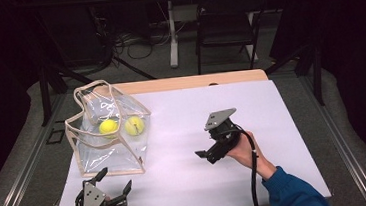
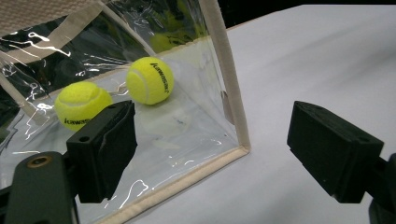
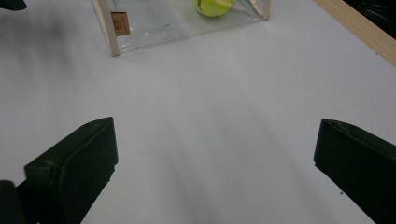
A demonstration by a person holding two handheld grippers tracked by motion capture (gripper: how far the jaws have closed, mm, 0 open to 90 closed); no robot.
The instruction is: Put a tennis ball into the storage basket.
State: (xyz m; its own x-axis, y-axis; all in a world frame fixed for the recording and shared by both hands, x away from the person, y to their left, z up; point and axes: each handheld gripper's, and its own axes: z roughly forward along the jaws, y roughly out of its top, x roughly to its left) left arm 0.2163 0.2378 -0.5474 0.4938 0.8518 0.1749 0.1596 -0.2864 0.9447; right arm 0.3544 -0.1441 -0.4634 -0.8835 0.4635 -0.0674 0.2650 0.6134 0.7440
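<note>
your left jaw hid part of one tennis ball (image 2: 83,105); ahead of your right gripper, the frame's top edge cropped the clear bag (image 3: 154,21).

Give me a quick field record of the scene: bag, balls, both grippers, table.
bag: clear bag with beige trim and handles, on the table's left side
balls: two yellow tennis balls inside the bag, side by side
left gripper: left gripper open, empty, just short of the bag's near corner
right gripper: right gripper open, empty, over bare table right of the bag
table: white table, wooden far edge
</note>
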